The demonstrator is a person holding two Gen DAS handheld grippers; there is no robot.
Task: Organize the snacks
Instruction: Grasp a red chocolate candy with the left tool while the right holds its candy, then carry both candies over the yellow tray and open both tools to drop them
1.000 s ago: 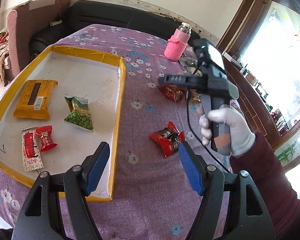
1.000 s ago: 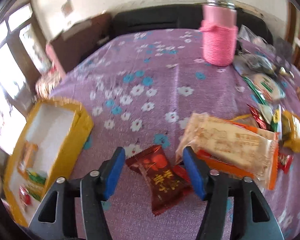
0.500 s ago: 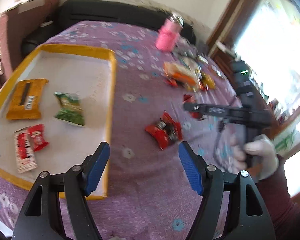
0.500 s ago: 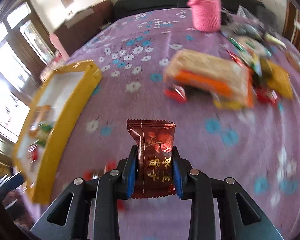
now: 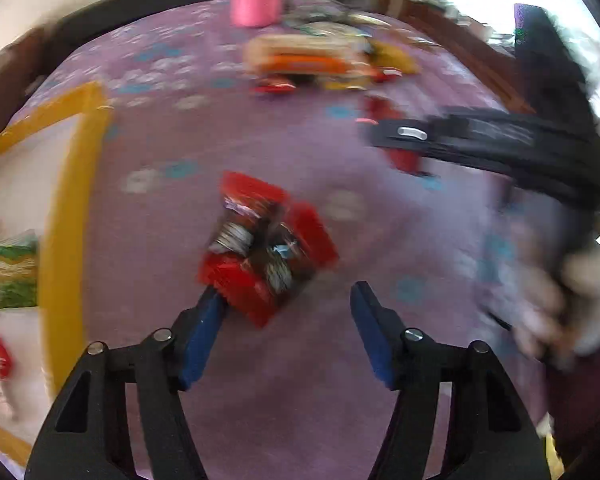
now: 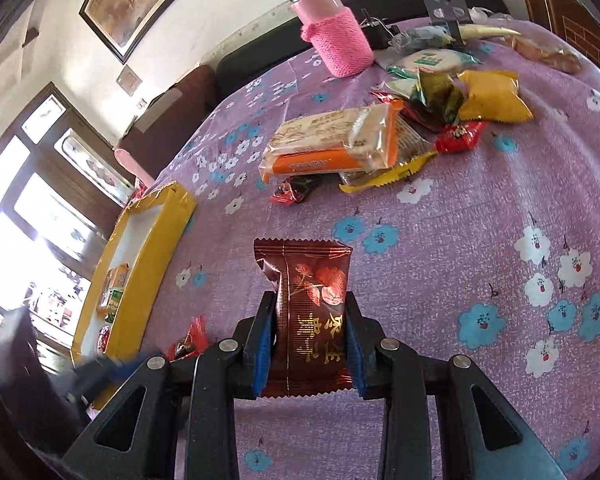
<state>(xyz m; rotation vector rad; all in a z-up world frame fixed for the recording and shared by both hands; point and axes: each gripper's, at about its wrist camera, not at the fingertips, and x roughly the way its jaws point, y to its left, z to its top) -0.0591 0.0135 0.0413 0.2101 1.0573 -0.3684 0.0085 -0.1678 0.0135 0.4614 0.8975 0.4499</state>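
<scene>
**Snack sort: partly done, two picks in hand**

A few packets are already lodged in the yellow-rimmed tray (image 6: 148, 240). The dark red packet (image 6: 306, 312) is pinched in the right gripper (image 6: 308, 356), lifted clear of the cloth. The left gripper (image 5: 288, 332), jaws just narrowing but still spread, is placed at the red packets (image 5: 260, 248); no grip yet. The snack pile (image 6: 380, 132) is left untouched. Open cloth is available up to the tray rim.

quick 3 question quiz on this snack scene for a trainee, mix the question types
1. True or false: the right gripper is shut on a dark red packet.
2. The left gripper is: A) open, B) shut on a bottle, C) inside the tray.
3. Fill in: the red packets ahead of the left gripper lie on the ___, outside the tray.

Key: 1 true; 2 A; 3 tablecloth.
</scene>
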